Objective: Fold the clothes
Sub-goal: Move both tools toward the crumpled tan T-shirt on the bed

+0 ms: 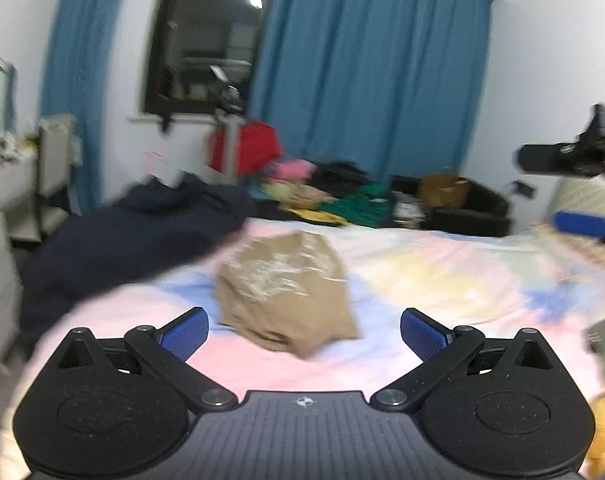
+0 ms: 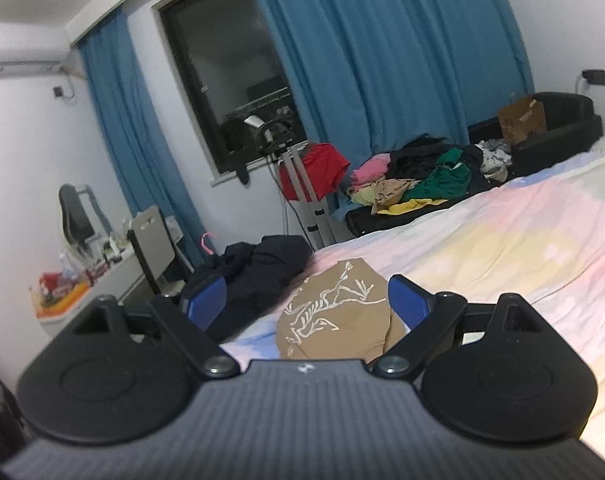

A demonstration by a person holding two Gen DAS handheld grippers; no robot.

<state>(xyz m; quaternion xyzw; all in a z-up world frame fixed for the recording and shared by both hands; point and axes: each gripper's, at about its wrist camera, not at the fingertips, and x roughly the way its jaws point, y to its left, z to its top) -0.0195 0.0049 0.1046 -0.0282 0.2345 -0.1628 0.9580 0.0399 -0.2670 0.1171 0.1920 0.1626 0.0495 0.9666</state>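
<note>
Tan shirt crumpled, white print up, on pastel bedsheet.

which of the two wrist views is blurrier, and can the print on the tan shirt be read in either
Left wrist view: motion-smeared, so the folded tan shirt with white print shows only a pale smudge on the pastel bedsheet. Right wrist view: sharper, the print reads as a white skeleton-like drawing, edges bowed by the fisheye.
</note>
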